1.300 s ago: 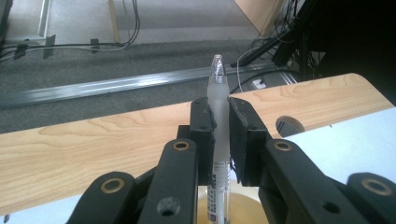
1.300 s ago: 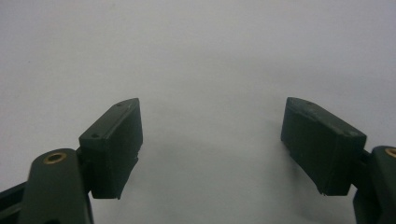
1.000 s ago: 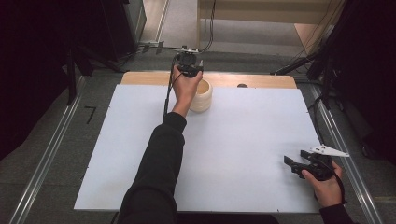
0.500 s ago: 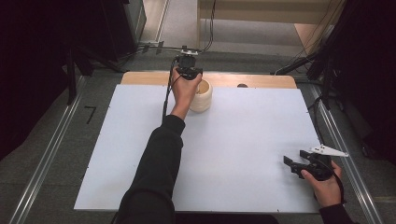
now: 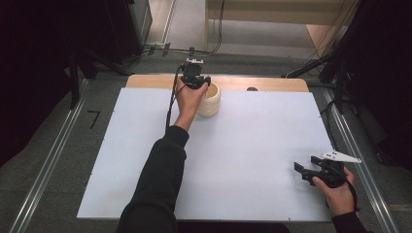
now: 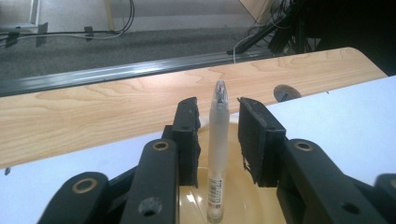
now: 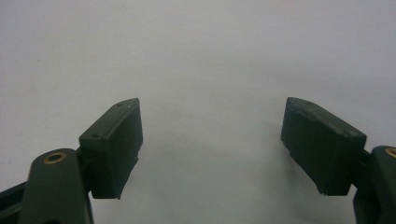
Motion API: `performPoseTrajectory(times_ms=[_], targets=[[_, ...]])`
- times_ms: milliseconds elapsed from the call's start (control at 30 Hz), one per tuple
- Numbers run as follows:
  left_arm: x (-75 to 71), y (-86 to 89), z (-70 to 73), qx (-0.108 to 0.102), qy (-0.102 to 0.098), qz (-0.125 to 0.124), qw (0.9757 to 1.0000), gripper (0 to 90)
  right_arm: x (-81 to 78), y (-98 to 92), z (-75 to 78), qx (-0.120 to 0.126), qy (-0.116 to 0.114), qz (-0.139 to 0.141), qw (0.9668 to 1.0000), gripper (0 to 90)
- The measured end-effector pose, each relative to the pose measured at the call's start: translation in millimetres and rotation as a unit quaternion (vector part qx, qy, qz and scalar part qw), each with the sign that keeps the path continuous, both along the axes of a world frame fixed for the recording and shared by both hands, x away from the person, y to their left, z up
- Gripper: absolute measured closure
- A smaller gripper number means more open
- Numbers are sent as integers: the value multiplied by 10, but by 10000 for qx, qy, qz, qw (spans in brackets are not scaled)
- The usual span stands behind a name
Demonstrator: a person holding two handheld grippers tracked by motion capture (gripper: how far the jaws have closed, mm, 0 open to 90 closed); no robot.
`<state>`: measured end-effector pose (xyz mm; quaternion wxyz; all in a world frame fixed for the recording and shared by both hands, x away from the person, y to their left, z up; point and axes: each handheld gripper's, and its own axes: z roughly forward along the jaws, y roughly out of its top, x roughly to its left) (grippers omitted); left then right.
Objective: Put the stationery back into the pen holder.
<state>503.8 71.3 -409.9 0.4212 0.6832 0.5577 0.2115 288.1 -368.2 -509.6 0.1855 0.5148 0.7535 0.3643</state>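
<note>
Left tool [image 6: 218, 135] just opening, pads standing clear either side of a frosted pen [image 6: 217, 144] standing upright in a cream cup [image 5: 210, 99] at the counter's [image 5: 252, 145] far edge, right tool [image 7: 212, 149] resting released, holding nothing, near corner.

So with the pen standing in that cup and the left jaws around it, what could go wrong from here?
1. The left gripper has just been opening; its jaws stand off the pen on both sides, so pulling away at a slant could clip it and tip it.
2. The cup sits at the far edge of the white mat; a nudge from the hand could slide it onto the wooden table.
</note>
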Motion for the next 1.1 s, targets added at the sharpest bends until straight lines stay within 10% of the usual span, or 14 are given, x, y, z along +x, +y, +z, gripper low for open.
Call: performPoseTrajectory(times_ms=[1100], targets=[[-380,114,-11,354,-195,-39,9992,318,-17,34,1,-63,-4,7,10000,194]])
